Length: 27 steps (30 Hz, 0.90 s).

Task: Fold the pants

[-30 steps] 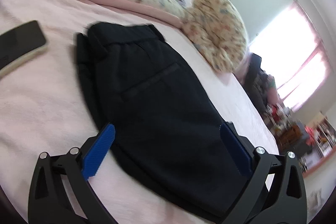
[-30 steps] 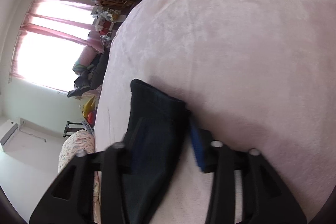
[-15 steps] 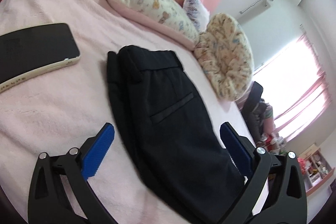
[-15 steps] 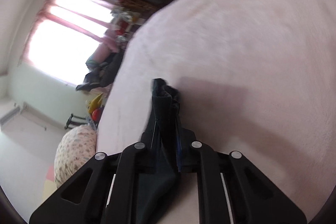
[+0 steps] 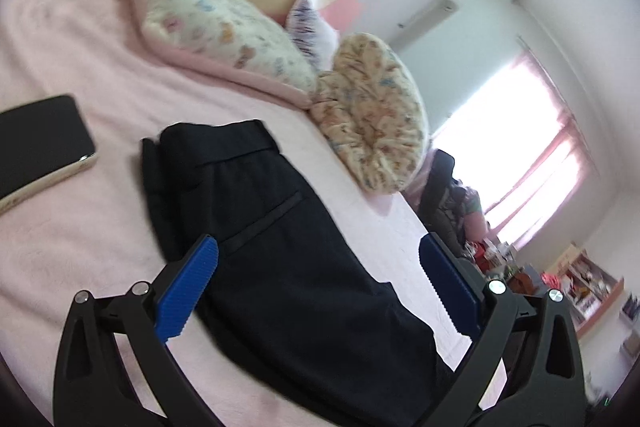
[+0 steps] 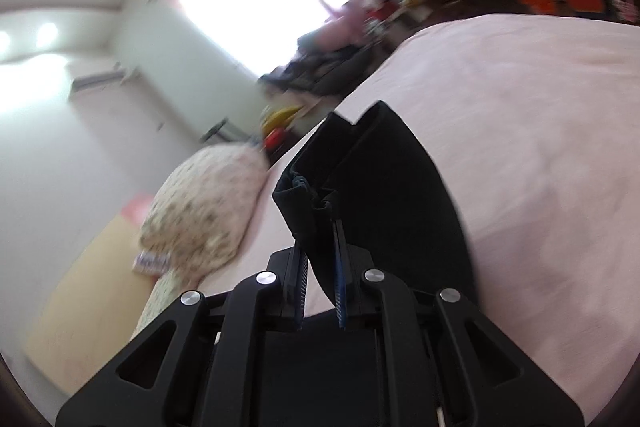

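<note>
Left wrist view: the black pants (image 5: 280, 247) lie on the pink fleecy bed (image 5: 72, 235), already doubled lengthwise into one long strip, waistband toward the printed pillows (image 5: 224, 27), welt pocket facing up. The cloth looks smooth and matte. A glossy dark phone (image 5: 36, 147) rests just beside them. The left tongs (image 5: 316, 287) stand released, ribbed blue pads wide apart above the strip, gripping nothing.

Right wrist view: the right tongs (image 6: 320, 267) are clenched on the hem end of the pants (image 6: 380, 195), which stands raised off the bed (image 6: 540, 147), bunched where pinched. I judge the crosswise fold toward the waistband remains.
</note>
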Tool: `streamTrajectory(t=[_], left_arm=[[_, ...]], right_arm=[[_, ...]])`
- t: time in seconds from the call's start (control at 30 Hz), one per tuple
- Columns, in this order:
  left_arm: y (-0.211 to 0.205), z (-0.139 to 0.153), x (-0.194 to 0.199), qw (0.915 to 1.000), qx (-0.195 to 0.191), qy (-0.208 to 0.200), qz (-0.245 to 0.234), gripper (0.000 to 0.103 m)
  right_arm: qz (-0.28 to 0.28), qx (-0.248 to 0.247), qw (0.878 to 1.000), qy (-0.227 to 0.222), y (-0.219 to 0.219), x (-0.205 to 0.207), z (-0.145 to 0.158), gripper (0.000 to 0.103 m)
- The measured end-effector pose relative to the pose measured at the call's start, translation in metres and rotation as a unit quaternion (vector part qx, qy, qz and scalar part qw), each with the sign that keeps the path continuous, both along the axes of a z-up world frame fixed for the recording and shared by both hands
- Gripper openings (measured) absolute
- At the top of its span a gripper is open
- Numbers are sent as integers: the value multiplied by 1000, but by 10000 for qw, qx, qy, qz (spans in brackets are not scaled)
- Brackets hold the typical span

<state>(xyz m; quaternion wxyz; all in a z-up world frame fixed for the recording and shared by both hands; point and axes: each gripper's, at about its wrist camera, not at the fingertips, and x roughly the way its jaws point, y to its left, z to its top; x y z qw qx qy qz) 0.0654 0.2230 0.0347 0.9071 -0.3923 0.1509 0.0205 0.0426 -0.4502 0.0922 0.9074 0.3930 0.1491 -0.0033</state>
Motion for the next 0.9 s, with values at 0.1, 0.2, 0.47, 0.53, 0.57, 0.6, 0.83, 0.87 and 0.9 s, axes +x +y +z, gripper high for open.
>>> streamTrajectory(t=[0.1,0.2,0.47,0.53,0.57,0.6,0.83,0.87,0.9], left_arm=[[-10,6,3,9994,255,-81,-229,101],[-23,12,6,9970,589,-147,-474,101],[-43,21,5,9908,1091,-311,-734,101],[-45,21,6,9900,1142,-306,-767,101],[-46,21,7,9897,1169,-298,-769,101],[-48,21,6,9894,1191,-298,-777,101],[-50,17,8,9882,1248,-165,-870,101],[-50,16,9,9883,1241,-142,-875,101],[-49,15,9,9884,1231,-111,-881,101]], right_arm=[[481,-116,9988,55,38,23,2,12],[799,-189,9965,129,65,39,0,12],[1270,-202,9911,336,115,56,-13,12],[1338,-212,9901,363,125,61,-15,12],[1389,-200,9894,367,129,62,-17,12],[1466,-192,9883,366,137,66,-18,12],[2147,-1008,9676,866,220,93,-38,12],[2221,-1260,9608,1077,232,96,-47,12],[2331,-1674,9468,1458,248,101,-62,13]])
